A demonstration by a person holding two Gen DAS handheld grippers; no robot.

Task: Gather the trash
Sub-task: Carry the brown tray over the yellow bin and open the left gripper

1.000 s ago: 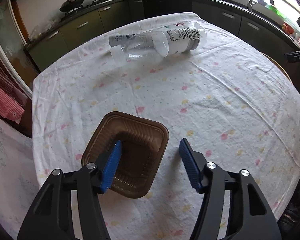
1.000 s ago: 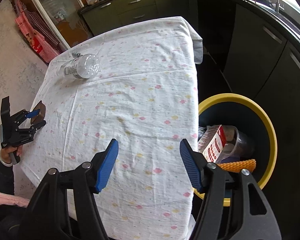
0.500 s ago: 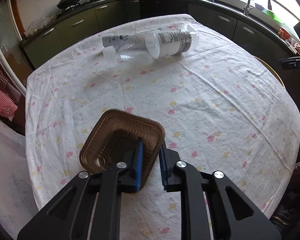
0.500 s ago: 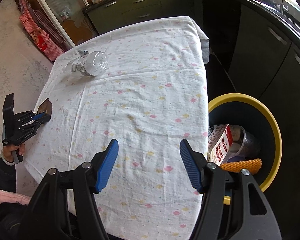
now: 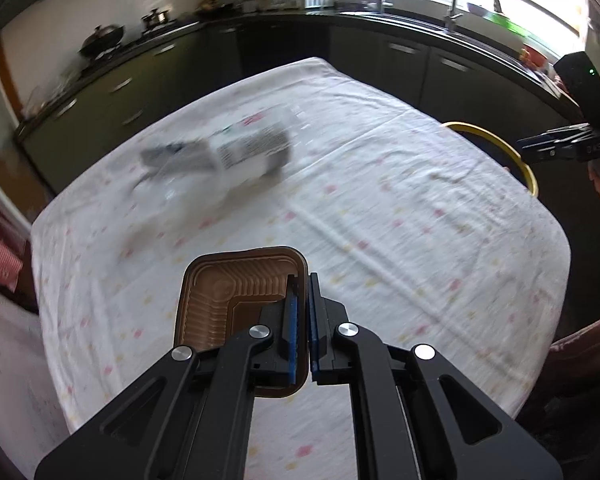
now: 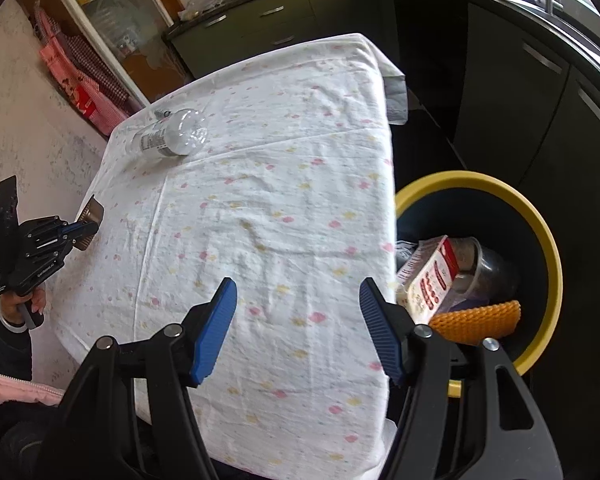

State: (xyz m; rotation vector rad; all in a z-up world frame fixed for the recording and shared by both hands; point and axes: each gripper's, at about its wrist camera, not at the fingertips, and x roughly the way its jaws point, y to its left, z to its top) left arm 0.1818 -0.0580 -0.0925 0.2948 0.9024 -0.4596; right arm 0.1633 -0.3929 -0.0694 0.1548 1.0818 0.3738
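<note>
My left gripper [image 5: 302,312] is shut on the right wall of a brown plastic tray [image 5: 228,292], which it holds lifted above the near part of the table. From the right wrist view the same left gripper [image 6: 85,227] and tray [image 6: 91,213] hang at the table's left edge. A clear plastic bottle [image 5: 236,152] with a printed label lies on its side at the far part of the table; the right wrist view shows this bottle [image 6: 168,138] too. My right gripper [image 6: 298,316] stands open over the table's near edge, with nothing between its fingers.
A white flowered tablecloth [image 6: 268,208] covers the table. To the table's right stands a yellow-rimmed bin [image 6: 540,240] holding a carton, a clear cup and orange mesh. Dark kitchen cabinets [image 5: 400,68] line the back. A person's hand [image 6: 24,304] grips the left tool.
My left gripper closed on the brown tray's wall and lifted it off the cloth. The right gripper drifted a little along the table edge, still open.
</note>
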